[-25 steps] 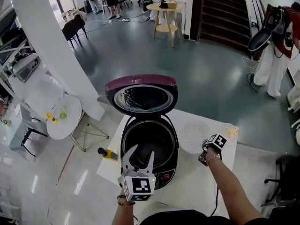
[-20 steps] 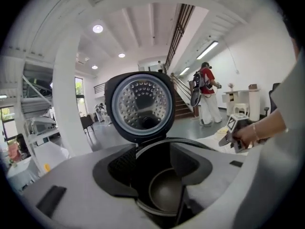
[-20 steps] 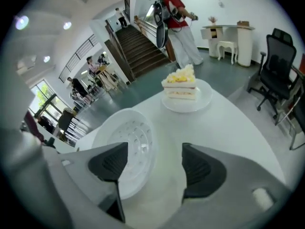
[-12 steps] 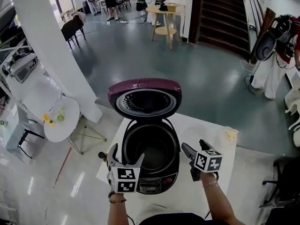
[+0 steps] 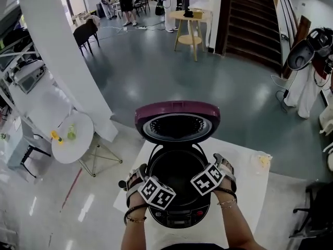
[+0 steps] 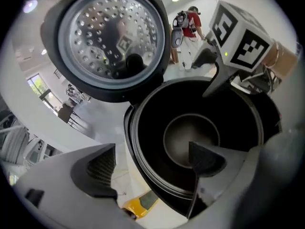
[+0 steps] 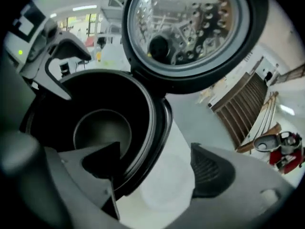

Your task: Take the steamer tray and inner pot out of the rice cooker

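Right gripper view alone: steamer tray (image 7: 164, 187), both jaws just opened wide astride pot (image 7: 102, 128)

Inner pot (image 5: 176, 172) in cooker (image 5: 180, 216); tray (image 7: 161, 187) beside

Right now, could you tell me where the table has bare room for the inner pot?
Bare: the near-right corner of the table, right of the rice cooker. Crowded: the steamer tray lies further back, and a yellow object fills the cooker's narrow left strip.
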Demonstrator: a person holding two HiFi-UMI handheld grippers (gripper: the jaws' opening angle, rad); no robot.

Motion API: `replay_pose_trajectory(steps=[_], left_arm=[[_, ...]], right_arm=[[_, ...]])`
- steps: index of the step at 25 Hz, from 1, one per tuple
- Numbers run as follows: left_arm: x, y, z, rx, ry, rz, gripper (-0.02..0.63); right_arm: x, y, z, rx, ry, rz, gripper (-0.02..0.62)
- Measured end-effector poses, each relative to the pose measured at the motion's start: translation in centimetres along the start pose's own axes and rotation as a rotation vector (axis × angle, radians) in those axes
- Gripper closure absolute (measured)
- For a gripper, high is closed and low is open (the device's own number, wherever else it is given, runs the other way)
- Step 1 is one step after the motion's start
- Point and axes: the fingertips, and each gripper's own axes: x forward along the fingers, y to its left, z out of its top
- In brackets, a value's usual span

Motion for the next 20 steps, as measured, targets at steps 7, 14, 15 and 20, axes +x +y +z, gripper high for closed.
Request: replay_pose_trajectory(steps=[7, 14, 15, 20], left_arm=[[4.3, 0.9, -1.1, 0.032, 0.1, -0.017, 0.132], [5.6, 2.8, -1.7, 0.016, 0.147, 0.006, 0.334], [5.6, 2.9, -1.6, -0.017, 0.131, 0.001, 0.351], [5.1, 3.2, -1.1, -0.091, 0.083, -0.041, 0.383]], right_arm=[[3.7, 1.2, -0.6, -0.106, 0.146, -0.022, 0.146], [4.4, -0.1, 0.0, -0.179, 0.199, -0.096, 0.203], [4.4, 0.4, -0.2, -0.163, 0.195, -0.052, 0.246], [2.6, 0.6, 0.5, -0.08, 0.127, -0.021, 0.326]])
